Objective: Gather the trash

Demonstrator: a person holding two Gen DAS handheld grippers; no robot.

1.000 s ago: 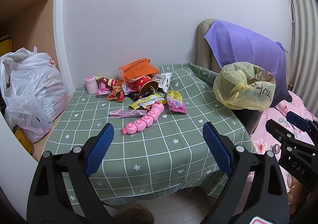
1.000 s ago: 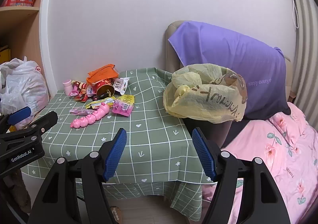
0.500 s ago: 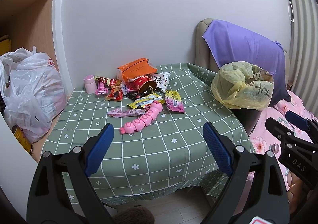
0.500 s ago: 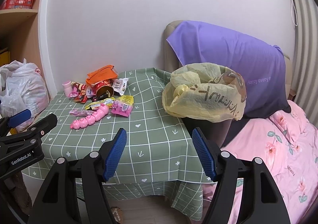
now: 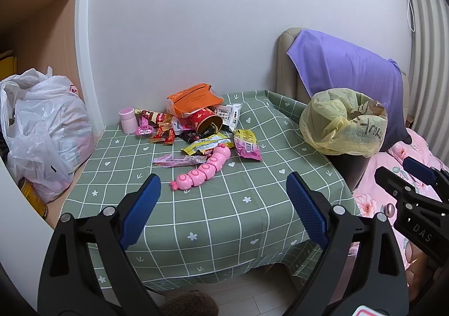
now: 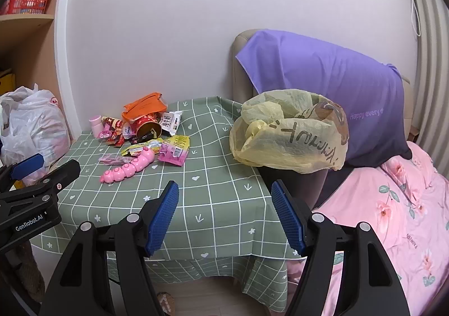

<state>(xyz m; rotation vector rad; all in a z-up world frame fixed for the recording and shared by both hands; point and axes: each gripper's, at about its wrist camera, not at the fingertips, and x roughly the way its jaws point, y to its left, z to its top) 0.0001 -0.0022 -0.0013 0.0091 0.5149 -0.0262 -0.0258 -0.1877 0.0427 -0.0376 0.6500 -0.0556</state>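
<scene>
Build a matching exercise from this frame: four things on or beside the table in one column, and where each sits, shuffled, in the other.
Things:
1. pink caterpillar toy
2. small pink cup
3. yellow bag-lined bin
4. white plastic bag

Places:
A. off the table's left edge, by the shelf
B. at the wall, left end of the pile
C. nearest the cameras, in front of the pile
D. beside the table's right edge

Pairs: 1-C, 2-B, 3-D, 4-A

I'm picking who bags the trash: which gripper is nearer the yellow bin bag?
Right. The right gripper hangs just in front of the yellow bag; the left gripper sits farther left, facing the wrappers.
</scene>
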